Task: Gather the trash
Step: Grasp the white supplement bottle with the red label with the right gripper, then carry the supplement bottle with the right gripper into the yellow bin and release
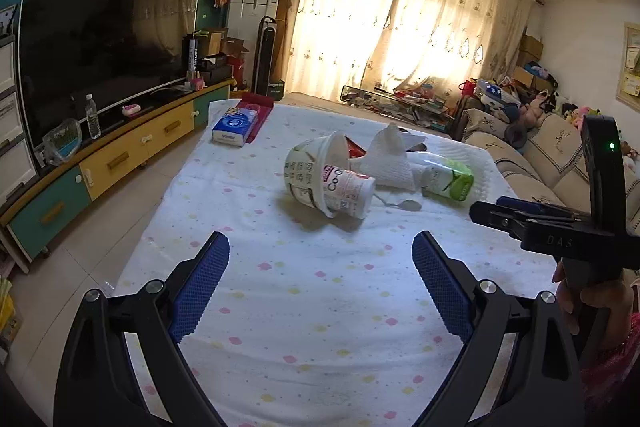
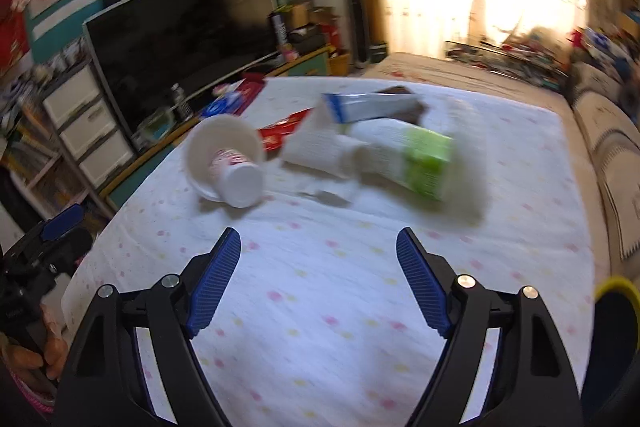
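On the white dotted cloth (image 1: 320,307), a tipped white paper bowl with a cup inside (image 1: 328,179), a crumpled white tissue (image 1: 390,159) and a green-labelled white bottle (image 1: 448,179) lie clustered, well ahead of both tongs. The left gripper (image 1: 320,251) and right gripper (image 2: 319,247) hover wide open, holding nothing.

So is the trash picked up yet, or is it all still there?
Nothing looks collected yet. Both tongs, left and right, are open and empty. Still lying on the dotted white tablecloth: the tipped white paper cup, the crumpled white napkin and the green-and-white bottle.
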`<state>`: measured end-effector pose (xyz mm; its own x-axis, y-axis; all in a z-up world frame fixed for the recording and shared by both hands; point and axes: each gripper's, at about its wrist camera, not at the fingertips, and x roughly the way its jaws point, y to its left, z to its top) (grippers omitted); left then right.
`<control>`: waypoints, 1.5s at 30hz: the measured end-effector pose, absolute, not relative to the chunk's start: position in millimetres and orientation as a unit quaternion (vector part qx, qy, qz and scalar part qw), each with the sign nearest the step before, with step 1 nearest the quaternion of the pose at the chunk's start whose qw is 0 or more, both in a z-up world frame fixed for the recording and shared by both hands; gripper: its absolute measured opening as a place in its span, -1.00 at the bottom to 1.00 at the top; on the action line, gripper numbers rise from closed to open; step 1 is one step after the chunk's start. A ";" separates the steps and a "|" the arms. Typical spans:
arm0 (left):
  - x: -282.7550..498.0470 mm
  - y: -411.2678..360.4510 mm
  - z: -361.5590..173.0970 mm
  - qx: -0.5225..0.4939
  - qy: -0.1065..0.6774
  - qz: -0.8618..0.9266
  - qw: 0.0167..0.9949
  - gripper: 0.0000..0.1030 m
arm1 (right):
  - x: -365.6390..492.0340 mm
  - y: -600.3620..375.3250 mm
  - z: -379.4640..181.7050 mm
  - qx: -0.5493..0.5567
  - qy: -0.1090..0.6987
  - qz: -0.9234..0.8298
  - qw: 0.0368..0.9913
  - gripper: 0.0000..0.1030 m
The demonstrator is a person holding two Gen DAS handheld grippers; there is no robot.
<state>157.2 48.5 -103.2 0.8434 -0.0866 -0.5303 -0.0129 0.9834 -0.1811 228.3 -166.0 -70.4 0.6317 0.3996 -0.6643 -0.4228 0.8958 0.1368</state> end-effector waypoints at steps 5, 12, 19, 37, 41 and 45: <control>171.3 57.4 -125.0 -0.096 0.286 -0.012 0.953 0.78 | 251.6 -112.7 -74.1 -0.047 0.370 0.262 0.890 0.47; 188.5 63.4 -133.5 -0.130 0.296 -0.033 0.946 0.78 | 284.4 -69.0 -87.8 -0.072 0.382 0.298 0.872 0.45; 188.7 65.8 -137.2 -0.145 0.298 -0.047 0.942 0.78 | 305.4 -53.2 -100.4 -0.065 0.399 0.312 0.860 0.42; 191.6 66.1 -140.0 -0.157 0.309 -0.050 0.937 0.78 | 285.4 -64.7 -95.7 -0.040 0.411 0.310 0.857 -0.12; 191.5 65.2 -140.6 -0.158 0.311 -0.050 0.936 0.78 | 262.3 -91.8 -83.9 -0.014 0.403 0.297 0.866 -0.12; 191.1 64.6 -140.4 -0.157 0.311 -0.050 0.936 0.78 | 237.4 -130.4 -75.1 0.017 0.387 0.280 0.878 -0.12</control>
